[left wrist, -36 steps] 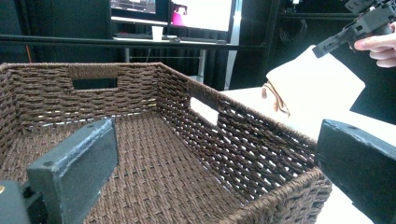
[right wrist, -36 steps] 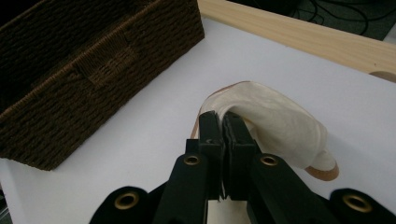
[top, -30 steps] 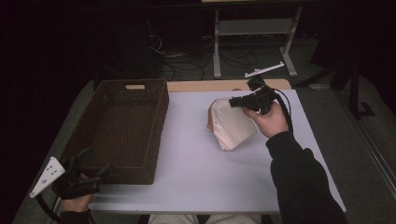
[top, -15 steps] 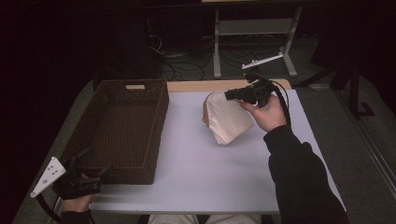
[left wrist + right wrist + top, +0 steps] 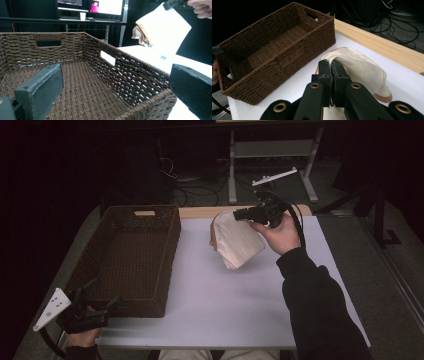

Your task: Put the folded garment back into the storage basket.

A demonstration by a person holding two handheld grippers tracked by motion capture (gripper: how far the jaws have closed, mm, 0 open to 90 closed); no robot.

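Lifted higher off the white desk (image 5: 220, 300), a folded cream cloth (image 5: 236, 239) hangs pinched in the right gripper (image 5: 331, 72) jaws, bound for the brown woven basket (image 5: 95, 265); left gripper (image 5: 87, 307) jaws spread, waiting.

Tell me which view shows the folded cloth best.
The high view: the folded cloth shows whole, hanging from the right gripper beside the basket. The right gripper view shows its pinched edge draping behind the shut jaws; the left gripper view shows it far off beyond the basket's rim.
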